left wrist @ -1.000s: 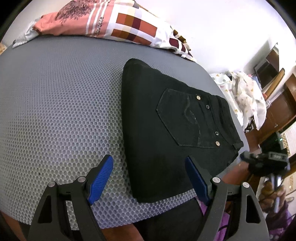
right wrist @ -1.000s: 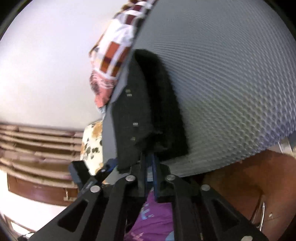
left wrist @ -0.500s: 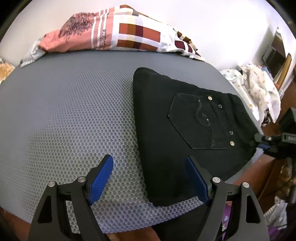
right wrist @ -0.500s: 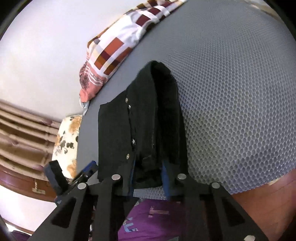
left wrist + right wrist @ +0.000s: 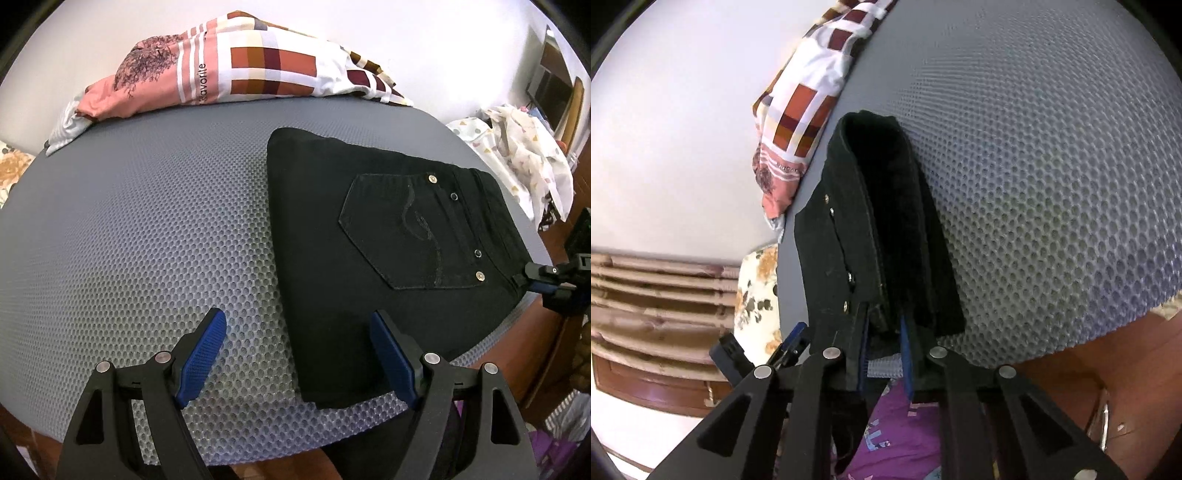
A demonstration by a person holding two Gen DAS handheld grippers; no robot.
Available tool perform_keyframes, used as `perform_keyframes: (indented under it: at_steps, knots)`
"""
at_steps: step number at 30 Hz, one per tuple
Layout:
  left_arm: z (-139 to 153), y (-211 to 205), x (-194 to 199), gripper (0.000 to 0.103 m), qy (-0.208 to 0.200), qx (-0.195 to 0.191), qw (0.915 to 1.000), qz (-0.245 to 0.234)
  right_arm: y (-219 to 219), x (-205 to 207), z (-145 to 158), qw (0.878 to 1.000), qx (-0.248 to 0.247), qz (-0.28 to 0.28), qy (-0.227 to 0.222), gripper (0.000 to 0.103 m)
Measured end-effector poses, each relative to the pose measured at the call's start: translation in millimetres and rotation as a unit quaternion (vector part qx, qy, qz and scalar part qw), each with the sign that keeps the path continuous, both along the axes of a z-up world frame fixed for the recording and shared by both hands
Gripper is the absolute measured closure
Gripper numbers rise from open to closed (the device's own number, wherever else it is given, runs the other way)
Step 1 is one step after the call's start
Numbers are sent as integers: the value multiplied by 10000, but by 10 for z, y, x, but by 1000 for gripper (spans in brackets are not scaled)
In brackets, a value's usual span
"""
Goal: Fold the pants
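Observation:
Black pants (image 5: 369,236) lie folded on the grey honeycomb mat (image 5: 147,240), back pocket up, at the mat's right side. My left gripper (image 5: 299,356) is open and empty, hovering over the near left corner of the pants. My right gripper (image 5: 884,332) is nearly closed around the folded waistband edge of the pants (image 5: 886,229) at the mat's edge; whether the pads pinch the cloth is unclear. The right gripper's tip also shows in the left wrist view (image 5: 543,277) against the waistband.
A pink and checked garment pile (image 5: 229,70) lies along the mat's far edge. White patterned cloth (image 5: 517,147) hangs to the right beyond the mat. Wooden furniture (image 5: 646,288) stands past the mat's edge.
The left gripper stays open while its view drifts left and the pants shift right in frame. The right jaws opened half a second ago and have narrowed again on the waistband.

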State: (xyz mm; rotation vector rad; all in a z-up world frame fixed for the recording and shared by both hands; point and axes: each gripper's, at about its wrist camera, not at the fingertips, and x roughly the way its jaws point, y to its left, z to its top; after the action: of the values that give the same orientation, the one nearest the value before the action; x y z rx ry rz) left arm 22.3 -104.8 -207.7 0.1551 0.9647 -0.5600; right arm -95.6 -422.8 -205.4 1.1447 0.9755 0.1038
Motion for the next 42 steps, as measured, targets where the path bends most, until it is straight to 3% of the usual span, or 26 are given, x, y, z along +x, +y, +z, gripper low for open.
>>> perform_keyframes:
  at_steps: [15,21,22,25,26,28,36,42]
  knots:
    - [19,-64,-33,17,-270,343,9990,0,-4,-25,-23,10000,38,-27,-54,89]
    - [31,-118,5,15,-367,559,9978,-23,31,17,148,9992,-332,190,-148,80]
    - [40,-122,27,15,-354,568,9978,-24,33,39,218,9982,-528,222,-174,75]
    - [97,-111,119,15,-269,418,9988,-23,-39,100,382,9929,-1145,205,-237,38]
    - [119,-105,158,14,-265,368,9990,-3,-87,128,404,9920,-1209,196,-304,33]
    - [136,-115,235,10,-274,345,9990,-6,-200,244,394,9899,-1370,206,-293,33]
    - [-32,-249,543,10,-107,631,9979,-120,-296,697,103,9872,-1475,605,33,33]
    - [-122,-344,696,9,76,493,9978,-431,-250,877,40,9825,-1629,905,61,33]
